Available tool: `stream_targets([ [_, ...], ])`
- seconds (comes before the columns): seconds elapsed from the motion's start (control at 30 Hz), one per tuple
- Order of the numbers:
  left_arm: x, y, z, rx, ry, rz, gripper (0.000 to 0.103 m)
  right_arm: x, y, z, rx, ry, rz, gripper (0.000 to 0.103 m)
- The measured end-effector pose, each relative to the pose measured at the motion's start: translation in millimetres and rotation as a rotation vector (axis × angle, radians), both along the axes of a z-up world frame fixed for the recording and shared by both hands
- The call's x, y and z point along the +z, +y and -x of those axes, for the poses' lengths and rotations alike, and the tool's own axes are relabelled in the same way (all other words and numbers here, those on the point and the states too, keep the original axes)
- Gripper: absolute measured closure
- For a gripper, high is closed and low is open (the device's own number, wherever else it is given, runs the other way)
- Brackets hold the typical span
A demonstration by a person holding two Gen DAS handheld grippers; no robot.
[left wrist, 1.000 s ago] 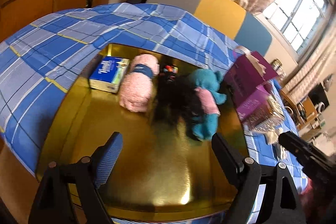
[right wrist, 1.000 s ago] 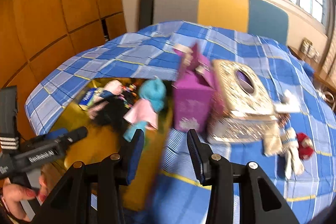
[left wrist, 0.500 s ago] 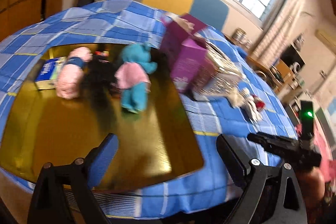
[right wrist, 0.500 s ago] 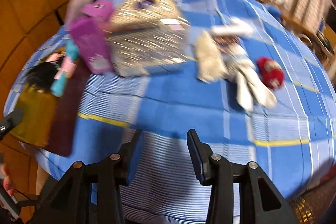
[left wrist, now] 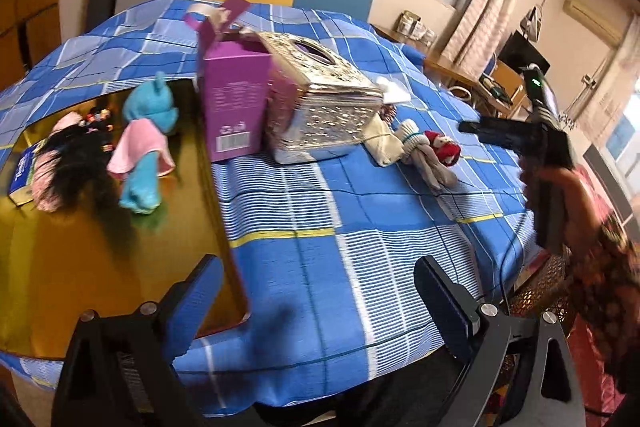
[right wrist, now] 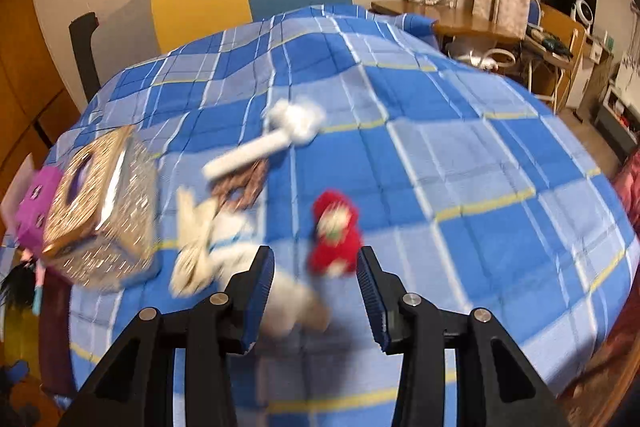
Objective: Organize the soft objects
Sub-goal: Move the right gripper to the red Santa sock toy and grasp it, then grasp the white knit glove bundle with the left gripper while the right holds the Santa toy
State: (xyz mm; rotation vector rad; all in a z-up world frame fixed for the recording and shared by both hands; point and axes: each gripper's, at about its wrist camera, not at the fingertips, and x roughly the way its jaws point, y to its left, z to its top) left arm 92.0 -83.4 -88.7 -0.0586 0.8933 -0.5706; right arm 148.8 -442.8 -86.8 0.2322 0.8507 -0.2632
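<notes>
Your right gripper has its jaws parted and holds nothing; the red plush toy lies on the cloth just ahead of the gap, nearer the right-hand finger. Close on the toy's left lie the pale soft pieces, one of them running under your left-hand finger; this view is blurred, so I cannot tell whether any finger touches them.

Your left gripper has its jaws spread wide and empty, over the near edge of the blue checked cloth, well apart from the red toy.

Working outward from the red toy: the silver tissue box stands beyond the pale pieces, the purple carton touches its far side, and past that lies the gold tray. The tray already carries a blue plush in a pink dress, a black-haired doll, a pink roll and a small blue packet.

Judgement: you are on the approach to pick up the red toy; the gathering is part done, with the red toy and the pale pieces outstanding.

The next move calls for centring the gap on the red toy alone, lowering, and closing gently, since plush will compress. Risk: catching a neighbouring pale piece.
</notes>
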Motion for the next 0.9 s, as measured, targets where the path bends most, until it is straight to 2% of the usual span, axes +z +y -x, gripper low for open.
stream_targets([
  [0.03, 0.6, -5.7, 0.3, -0.009, 0.002, -0.003, 0.006, -2.7, -4.3, -8.2, 0.01, 0.008, 0.006, 0.04],
  [0.1, 0.6, -15.8, -0.3, -0.02, 0.001, -0.016, 0.006, -12.7, -13.1, -24.2, 0.018, 0.023, 0.009, 0.04],
  [0.27, -2.1, -33.0, -3.3, -0.038, 0.013, -0.037, 0.006, -39.3, -29.7, -40.5, 0.008, 0.076, -0.087, 0.04],
  [0.4, -4.8, -47.2, -6.6, -0.049, 0.029, -0.041, 0.006, -50.5, -35.1, -50.3, 0.015, 0.107, -0.114, 0.04],
  [0.47, -3.5, -56.8, -8.1, -0.059, 0.024, -0.045, 0.006, -58.4, -38.0, -56.6, 0.025, 0.135, -0.136, 0.047],
  [0.53, -2.4, -66.2, -8.3, -0.072, 0.017, -0.048, 0.006, -66.5, -38.2, -61.4, 0.031, 0.178, -0.129, 0.064],
  [0.63, -0.4, -82.6, -11.3, -0.094, 0.013, -0.044, 0.006, -73.1, -37.9, -60.9, 0.029, 0.213, -0.133, 0.071],
  [0.9, 5.2, -138.0, -28.8, -0.121, 0.037, -0.006, 0.006, -57.5, -45.4, -49.0, 0.002, 0.156, -0.181, 0.074],
])
